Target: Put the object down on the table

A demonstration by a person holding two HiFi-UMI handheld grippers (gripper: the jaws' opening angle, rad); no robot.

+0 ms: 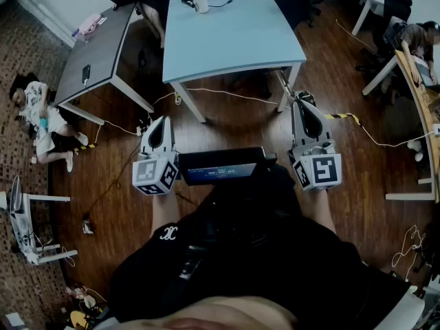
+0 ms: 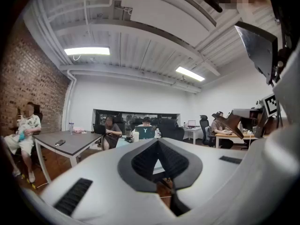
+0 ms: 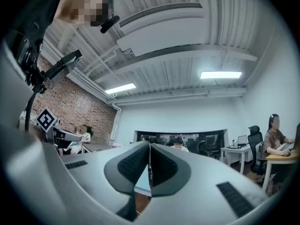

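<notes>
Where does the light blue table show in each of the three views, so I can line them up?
Head view: the light blue table fills the top centre, with a white cup at its far end.
Left gripper view: the table is a thin pale strip at centre, beside the cup.
Right gripper view: the table is a pale patch, low centre.
Shared landmark: the seated person in a white shirt, at the left in each view.

- Laptop (image 2: 146, 132), far table: pale Y-shaped logo on the lid.
- Sleeve (image 1: 168, 234), black: small white emblem like a crossed X.
- Left gripper (image 1: 162, 121), cube faces: black-and-white square code markers, patterns only.
- Right gripper (image 1: 303, 105), cube faces: same kind of square code markers.
</notes>
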